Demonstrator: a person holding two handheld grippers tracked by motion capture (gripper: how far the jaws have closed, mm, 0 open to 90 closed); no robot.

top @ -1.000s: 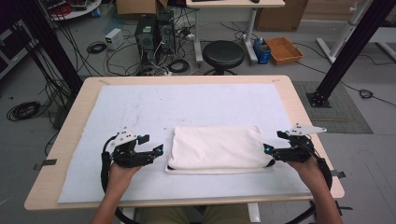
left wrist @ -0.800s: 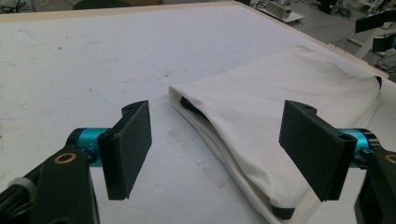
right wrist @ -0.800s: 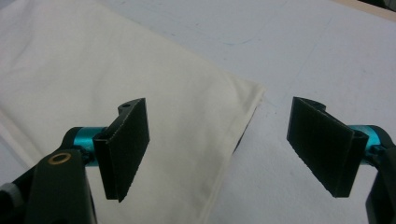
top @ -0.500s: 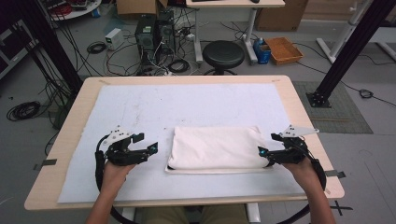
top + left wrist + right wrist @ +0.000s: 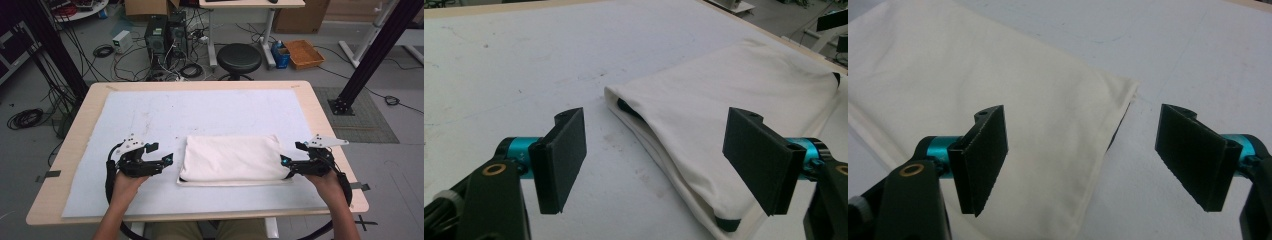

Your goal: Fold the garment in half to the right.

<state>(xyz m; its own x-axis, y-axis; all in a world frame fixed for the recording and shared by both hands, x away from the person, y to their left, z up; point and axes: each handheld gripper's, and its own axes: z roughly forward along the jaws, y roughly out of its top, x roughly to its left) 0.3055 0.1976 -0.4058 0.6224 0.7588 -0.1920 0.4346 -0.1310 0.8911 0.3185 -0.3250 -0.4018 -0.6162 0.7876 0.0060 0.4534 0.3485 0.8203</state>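
With both the left gripper [image 5: 167, 161] and right gripper [image 5: 286, 164] spread wide, the folded white cloth [image 5: 232, 157] risked unfolding if pinched unevenly.

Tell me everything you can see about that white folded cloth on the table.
The white folded cloth is an off-white fabric, folded into a flat, wide rectangle of several layers. A dark trim peeks out between the layers at its ends. It lies on the pale mat covering the table, near the person's side. The left gripper and right gripper sit open at its two short ends, not clamping it.
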